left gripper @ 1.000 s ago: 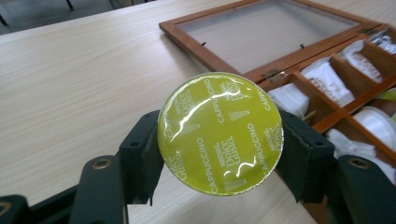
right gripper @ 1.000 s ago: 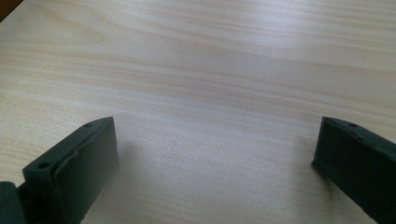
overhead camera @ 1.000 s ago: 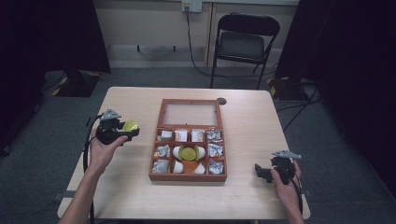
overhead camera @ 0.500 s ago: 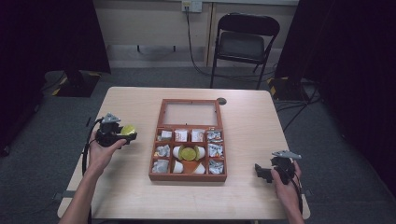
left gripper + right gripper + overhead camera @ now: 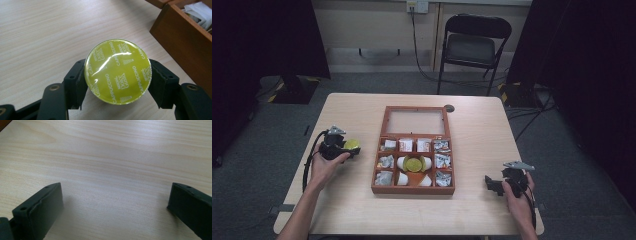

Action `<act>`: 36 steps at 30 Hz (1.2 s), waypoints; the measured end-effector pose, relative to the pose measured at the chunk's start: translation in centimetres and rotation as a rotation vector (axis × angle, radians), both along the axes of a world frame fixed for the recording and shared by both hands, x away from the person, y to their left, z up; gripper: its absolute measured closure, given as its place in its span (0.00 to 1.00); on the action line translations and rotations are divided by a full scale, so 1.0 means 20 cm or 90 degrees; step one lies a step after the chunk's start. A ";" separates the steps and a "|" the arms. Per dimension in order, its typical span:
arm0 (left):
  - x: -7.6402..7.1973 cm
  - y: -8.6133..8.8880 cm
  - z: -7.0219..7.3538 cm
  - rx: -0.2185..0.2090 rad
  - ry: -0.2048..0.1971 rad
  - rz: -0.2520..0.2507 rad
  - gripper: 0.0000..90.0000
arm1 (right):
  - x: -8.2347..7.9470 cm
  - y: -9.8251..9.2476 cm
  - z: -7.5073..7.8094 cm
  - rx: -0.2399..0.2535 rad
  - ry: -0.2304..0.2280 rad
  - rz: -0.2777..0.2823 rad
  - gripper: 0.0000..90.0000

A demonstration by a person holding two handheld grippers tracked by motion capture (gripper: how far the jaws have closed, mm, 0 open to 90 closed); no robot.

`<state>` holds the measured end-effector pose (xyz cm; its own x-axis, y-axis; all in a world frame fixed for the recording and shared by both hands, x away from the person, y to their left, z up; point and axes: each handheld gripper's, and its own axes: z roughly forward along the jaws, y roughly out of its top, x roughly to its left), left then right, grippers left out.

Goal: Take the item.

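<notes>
High view: my left gripper holds a yellow-green coffee capsule over the table, left of the wooden box. My right gripper rests near the right edge.

Left gripper view: both jaws clamp the capsule by its sides, foil lid facing me, box wall at right.

Right gripper view: jaws stand wide apart with bare tabletop between them.

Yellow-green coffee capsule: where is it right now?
The coffee capsule sits clamped in the left gripper, above the table at the high view's left, just left of the wooden box.
</notes>
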<state>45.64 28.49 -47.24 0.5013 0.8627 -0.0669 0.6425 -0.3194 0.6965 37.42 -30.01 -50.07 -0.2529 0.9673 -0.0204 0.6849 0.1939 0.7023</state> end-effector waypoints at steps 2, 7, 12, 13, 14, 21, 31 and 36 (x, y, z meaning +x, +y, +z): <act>0.00 -0.01 0.00 0.006 0.002 -0.004 0.42 | 0.00 0.00 0.00 0.001 0.000 -0.001 0.00; 0.01 -0.04 -0.03 0.008 0.015 -0.002 0.42 | 0.00 0.00 0.00 0.002 0.000 -0.001 0.00; 0.01 -0.05 -0.06 0.011 0.013 -0.003 0.42 | 0.00 0.00 0.00 0.002 0.000 -0.002 0.00; 0.01 -0.05 -0.06 0.009 0.012 -0.001 0.42 | 0.00 0.00 0.00 0.002 0.001 -0.001 0.00; 0.01 -0.05 -0.06 0.006 0.011 0.000 0.42 | 0.00 0.00 0.00 0.002 0.001 -0.001 0.00; 0.02 -0.06 -0.09 0.001 0.037 0.002 0.39 | 0.00 0.00 0.00 0.002 0.001 -0.001 0.00; 0.03 -0.06 -0.08 0.000 0.030 0.001 0.20 | 0.00 0.00 0.00 0.002 0.001 -0.001 0.00; 0.02 -0.05 -0.08 -0.013 0.026 0.002 0.19 | 0.00 0.00 0.00 0.002 0.001 -0.001 0.00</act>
